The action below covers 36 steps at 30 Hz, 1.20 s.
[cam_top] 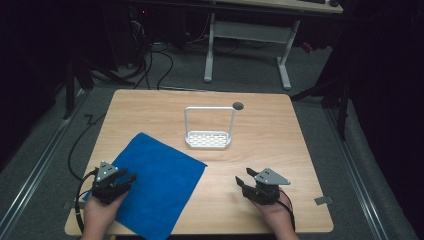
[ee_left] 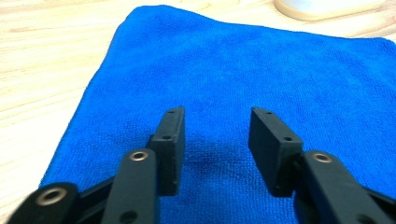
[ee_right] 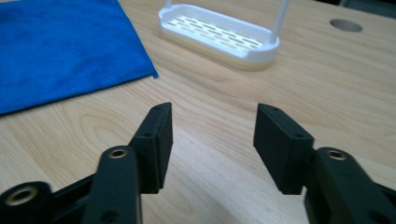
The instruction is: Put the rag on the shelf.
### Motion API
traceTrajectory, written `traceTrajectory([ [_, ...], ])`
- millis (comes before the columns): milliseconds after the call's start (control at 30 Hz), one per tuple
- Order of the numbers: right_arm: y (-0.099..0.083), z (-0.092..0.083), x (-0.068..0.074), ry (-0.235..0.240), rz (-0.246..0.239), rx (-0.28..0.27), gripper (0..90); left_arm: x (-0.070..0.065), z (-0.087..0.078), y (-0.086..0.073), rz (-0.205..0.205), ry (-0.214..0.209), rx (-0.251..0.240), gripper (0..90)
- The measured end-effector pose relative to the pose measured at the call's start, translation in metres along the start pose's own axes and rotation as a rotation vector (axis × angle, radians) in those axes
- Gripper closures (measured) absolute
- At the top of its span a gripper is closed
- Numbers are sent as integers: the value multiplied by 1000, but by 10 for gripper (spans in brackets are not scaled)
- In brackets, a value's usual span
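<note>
Left tool point(ee_left: 215, 140) (jaws apart), blue cloth point(ee_left: 243, 70), flat

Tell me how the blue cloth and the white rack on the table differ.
The blue cloth is soft and lies flat; the white rack is rigid, with a tall hoop handle rising from a slotted base. The cloth covers far more of the table than the rack. The cloth lies at the near left, under the open left gripper; the rack stands mid-table, apart from both grippers. Both rest on the wooden top, unheld.
</note>
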State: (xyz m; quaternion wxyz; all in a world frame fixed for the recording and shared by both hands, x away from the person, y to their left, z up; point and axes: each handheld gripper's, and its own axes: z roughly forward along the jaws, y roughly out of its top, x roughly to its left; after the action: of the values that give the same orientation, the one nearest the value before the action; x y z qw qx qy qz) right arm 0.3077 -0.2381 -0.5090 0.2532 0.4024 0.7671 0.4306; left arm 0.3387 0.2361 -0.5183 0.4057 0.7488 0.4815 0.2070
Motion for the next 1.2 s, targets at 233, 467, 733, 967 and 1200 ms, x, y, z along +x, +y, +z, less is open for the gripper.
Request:
traceTrajectory([
  [233, 9, 5, 10, 58, -16, -29, 664, 9, -8, -7, -36, 15, -6, 657],
  [467, 18, 23, 28, 143, -63, -23, 883, 17, -20, -15, -51, 58, 1, 758],
  [733, 24, 42, 52, 243, -99, 33, 900, 25, -23, -26, -46, 102, 73, 899],
  [967, 31, 67, 78, 302, -156, 102, 900, 22, -24, -33, -26, 119, 98, 900],
  [1200, 34, 86, 96, 325, -208, 162, 900, 18, -25, -36, -11, 123, 91, 900],
])
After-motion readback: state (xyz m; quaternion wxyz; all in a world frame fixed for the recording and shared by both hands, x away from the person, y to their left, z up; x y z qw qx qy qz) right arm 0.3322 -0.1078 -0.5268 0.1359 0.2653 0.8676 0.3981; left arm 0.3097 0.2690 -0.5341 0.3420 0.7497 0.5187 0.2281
